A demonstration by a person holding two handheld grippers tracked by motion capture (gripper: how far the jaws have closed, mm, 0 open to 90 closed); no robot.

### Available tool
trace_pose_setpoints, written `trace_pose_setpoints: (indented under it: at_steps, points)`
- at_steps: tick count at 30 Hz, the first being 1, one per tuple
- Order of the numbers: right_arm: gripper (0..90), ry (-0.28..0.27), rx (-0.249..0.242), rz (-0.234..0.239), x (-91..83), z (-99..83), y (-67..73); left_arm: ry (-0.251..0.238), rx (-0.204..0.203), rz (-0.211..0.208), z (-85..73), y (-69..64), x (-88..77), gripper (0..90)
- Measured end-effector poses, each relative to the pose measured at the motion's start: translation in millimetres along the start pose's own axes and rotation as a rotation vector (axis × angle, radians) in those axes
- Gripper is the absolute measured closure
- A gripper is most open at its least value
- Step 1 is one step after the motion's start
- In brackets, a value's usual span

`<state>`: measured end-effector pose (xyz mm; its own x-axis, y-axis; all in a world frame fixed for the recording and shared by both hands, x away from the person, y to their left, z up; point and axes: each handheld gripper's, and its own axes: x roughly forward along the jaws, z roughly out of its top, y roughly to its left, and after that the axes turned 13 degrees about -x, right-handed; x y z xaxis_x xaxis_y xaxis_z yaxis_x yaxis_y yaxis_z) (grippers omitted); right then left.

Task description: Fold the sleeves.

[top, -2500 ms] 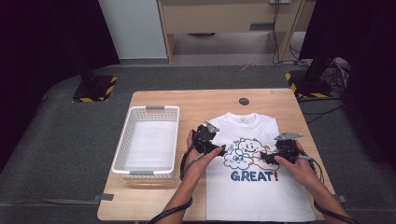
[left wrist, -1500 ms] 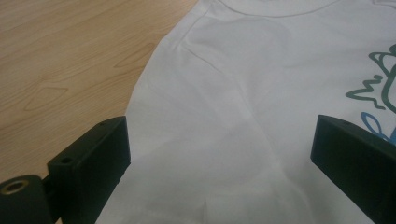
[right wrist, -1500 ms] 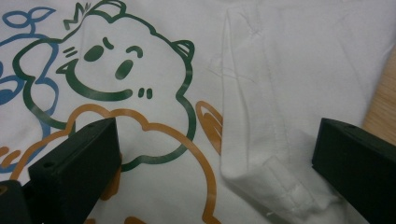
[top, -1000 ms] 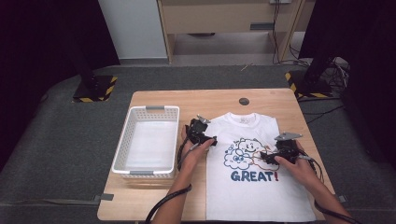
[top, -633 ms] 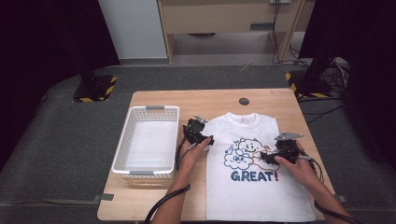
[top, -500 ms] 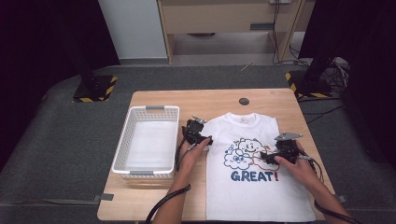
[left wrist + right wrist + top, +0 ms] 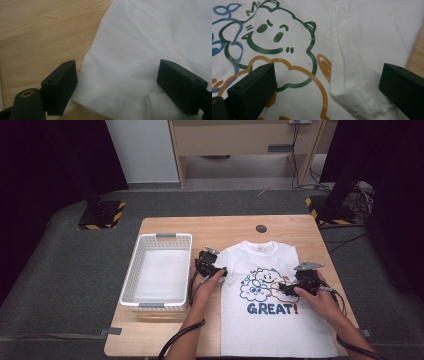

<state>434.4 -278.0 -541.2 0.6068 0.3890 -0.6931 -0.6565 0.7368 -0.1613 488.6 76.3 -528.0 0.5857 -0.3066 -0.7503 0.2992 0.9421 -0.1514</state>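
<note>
On the wooden counter [image 7: 165, 335] the white T-shirt [image 7: 272, 325] lies flat toward its right edge, its left sleeve hem [image 7: 110, 95] between the left gripper [image 7: 214, 270]'s released, just-narrowing jaws, while the right gripper [image 7: 287, 288]'s spread jaws apparently straddle the folded-in right sleeve [image 7: 352, 82].

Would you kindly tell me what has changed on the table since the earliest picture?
The left gripper slid off the shirt's front toward the basket, to the left sleeve; its jaws have just been closing with the hem between them, not yet pinched. The right gripper, T-shirt and basket stayed put.
</note>
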Motion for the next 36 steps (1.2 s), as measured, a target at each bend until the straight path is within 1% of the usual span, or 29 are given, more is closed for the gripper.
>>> trace_pose_setpoints:
  at_steps: [3, 4, 7, 9, 11, 12, 13, 16, 20, 24, 26, 31, 33, 36]
  points:
    - [1.2, 0.000, 0.000, 0.000, 0.0, 0.0, 0.0, 0.010, 0.007, -0.010, 1.2, -1.6, -1.6, 21.6]
    - [1.2, 0.000, 0.000, 0.000, 0.0, 0.0, 0.0, 0.011, 0.012, -0.015, 1.8, -2.1, -2.1, 25.1]
    - [1.2, 0.000, 0.000, 0.000, 0.0, 0.0, 0.0, 0.012, 0.027, -0.030, 2.8, -4.8, -3.8, 41.3]
    - [1.2, 0.000, 0.000, 0.000, 0.0, 0.0, 0.0, 0.014, 0.032, -0.033, 3.1, -7.4, -4.5, 48.4]
    - [1.2, 0.000, 0.000, 0.000, 0.0, 0.0, 0.0, 0.014, 0.039, -0.032, 3.3, -9.4, -4.9, 57.6]
    - [1.2, 0.000, 0.000, 0.000, 0.0, 0.0, 0.0, 0.013, 0.048, -0.025, 3.5, -10.6, -5.2, 61.0]
    - [1.2, 0.000, 0.000, 0.000, 0.0, 0.0, 0.0, 0.012, 0.053, -0.021, 3.4, -11.6, -5.3, 66.6]
    - [1.2, 0.000, 0.000, 0.000, 0.0, 0.0, 0.0, 0.009, 0.059, -0.013, 4.3, -13.6, -5.5, 75.0]
    - [1.2, 0.000, 0.000, 0.000, 0.0, 0.0, -0.1, -0.016, 0.048, -0.011, 7.5, -15.0, -9.5, 77.7]
    - [1.2, 0.000, 0.000, 0.000, 0.0, 0.0, -0.1, -0.034, 0.020, -0.035, 10.9, -12.5, -15.0, 82.1]
    - [1.2, 0.000, 0.000, 0.000, 0.0, 0.0, 0.0, -0.045, 0.017, -0.038, 12.8, -12.4, -18.1, 82.7]
    - [1.2, 0.000, 0.000, 0.000, 0.0, 0.0, 0.0, -0.050, 0.030, -0.060, 19.3, -17.4, -24.2, 83.8]
    - [1.2, 0.000, 0.000, 0.000, 0.0, 0.0, 0.0, -0.050, 0.035, -0.072, 21.8, -21.4, -25.3, 83.8]
    - [1.2, 0.000, -0.001, 0.000, 0.0, 0.0, -0.1, -0.038, 0.051, -0.086, 24.7, -29.7, -25.0, 83.9]
